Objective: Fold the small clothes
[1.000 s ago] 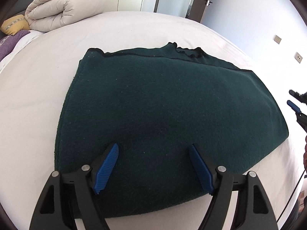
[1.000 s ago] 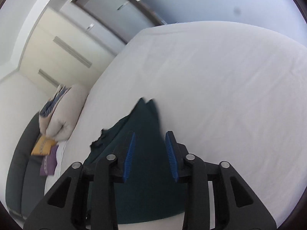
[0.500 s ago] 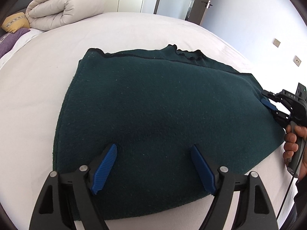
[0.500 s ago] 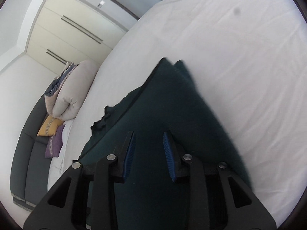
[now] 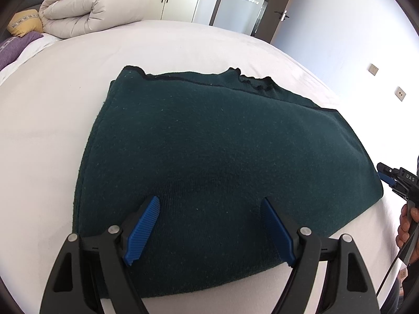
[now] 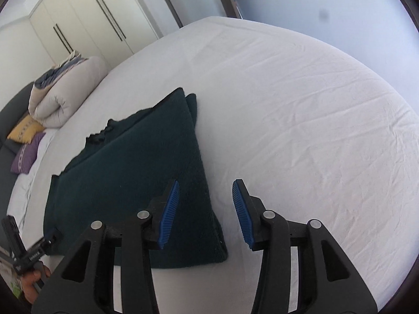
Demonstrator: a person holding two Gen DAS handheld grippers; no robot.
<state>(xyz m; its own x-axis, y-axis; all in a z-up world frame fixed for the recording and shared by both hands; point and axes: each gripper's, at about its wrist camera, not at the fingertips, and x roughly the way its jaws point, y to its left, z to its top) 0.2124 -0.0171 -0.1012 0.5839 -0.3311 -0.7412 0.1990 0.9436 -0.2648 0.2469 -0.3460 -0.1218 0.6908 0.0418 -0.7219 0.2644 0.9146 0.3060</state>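
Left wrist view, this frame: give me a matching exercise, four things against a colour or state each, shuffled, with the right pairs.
Things:
1. sweater
2. bed sheet
3. rolled duvet
4. left gripper

Colour or state:
A. beige, bundled at the far end of the bed
B. fingers spread wide, nothing pinched between them
C. dark green, folded, lying flat
D. white, spread under the garment

Pairs: 1-C, 2-D, 3-A, 4-B
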